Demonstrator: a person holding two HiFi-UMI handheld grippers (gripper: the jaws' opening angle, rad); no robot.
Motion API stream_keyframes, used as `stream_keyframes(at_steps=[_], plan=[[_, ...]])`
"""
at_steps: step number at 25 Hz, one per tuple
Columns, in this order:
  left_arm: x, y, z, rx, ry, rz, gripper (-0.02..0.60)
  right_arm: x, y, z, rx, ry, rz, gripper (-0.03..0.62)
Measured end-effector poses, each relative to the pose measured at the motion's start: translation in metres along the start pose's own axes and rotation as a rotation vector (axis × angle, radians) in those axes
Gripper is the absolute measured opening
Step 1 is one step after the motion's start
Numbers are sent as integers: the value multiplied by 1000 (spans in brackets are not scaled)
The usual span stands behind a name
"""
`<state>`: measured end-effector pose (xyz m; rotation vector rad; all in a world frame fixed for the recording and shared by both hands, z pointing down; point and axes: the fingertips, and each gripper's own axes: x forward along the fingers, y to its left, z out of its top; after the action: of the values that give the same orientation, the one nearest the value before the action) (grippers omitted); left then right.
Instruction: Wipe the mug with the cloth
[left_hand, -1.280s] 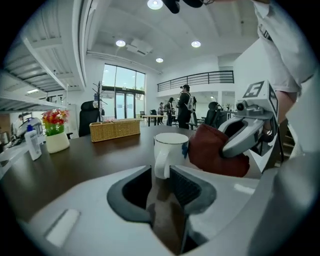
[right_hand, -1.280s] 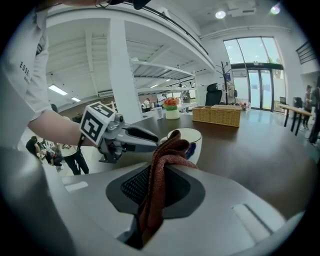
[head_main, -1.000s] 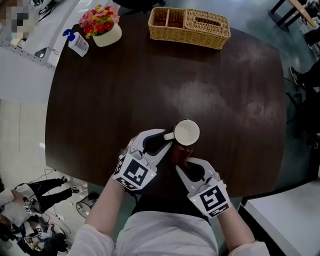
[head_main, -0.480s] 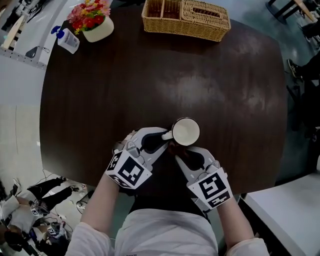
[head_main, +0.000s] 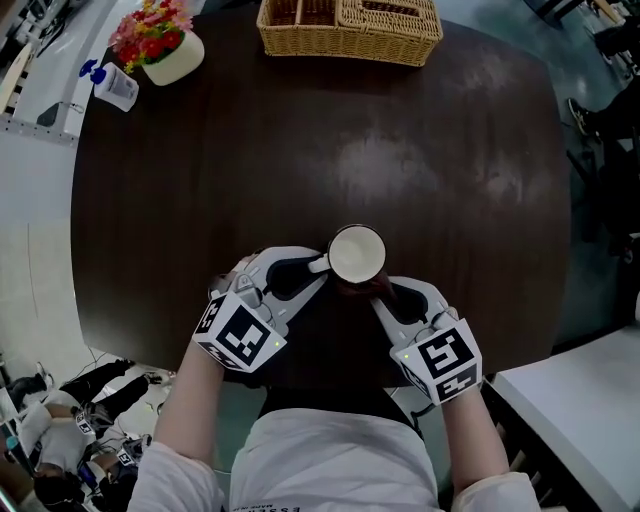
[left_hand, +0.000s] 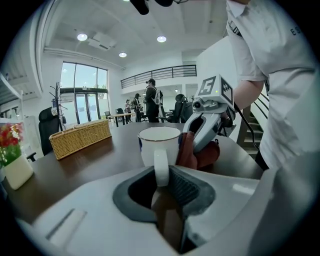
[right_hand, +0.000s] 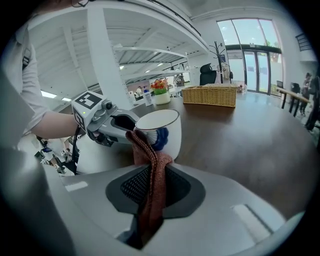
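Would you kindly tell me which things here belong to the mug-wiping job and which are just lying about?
In the job:
mug, its handle clamped in the left gripper
cloth, clamped in the right gripper, against the mug

Lying about:
wicker basket
flower pot
blue-topped bottle

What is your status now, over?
Left tool shut on mug handle. Right tool shut on cloth, cloth against mug side. Nothing in the way.
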<state>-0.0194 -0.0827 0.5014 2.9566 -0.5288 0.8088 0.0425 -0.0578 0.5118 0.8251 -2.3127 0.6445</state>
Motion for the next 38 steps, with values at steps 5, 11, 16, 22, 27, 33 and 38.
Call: stream_keyframes(at_steps=[5,11,16,22,27,33,38], plan=[[-1,-2,-3,-9,-4,-4,72,-11,-26,-1,27,-4,-85,83],[-1,-1,-3,-57,-25,10,74,-22,-76,14,-5,2,-267,83],[-2,1,-3,-103,-36,37,73,-2,-75,34,-44,-14,-242,83],[-2,2,-3,-124,-28,49,73,7,-46,38,-148,-19,-173,81],[-3,5,-5,-147,-8,70,72,1,-27,32,-224,-20,-145,81],[-4,9,-2,-164,-10,102,72,-4,-8,23,-212,-22,-117,81],[-4,10,-3,-164,-8,112,74,-4,12,11,-197,-26,-58,81]])
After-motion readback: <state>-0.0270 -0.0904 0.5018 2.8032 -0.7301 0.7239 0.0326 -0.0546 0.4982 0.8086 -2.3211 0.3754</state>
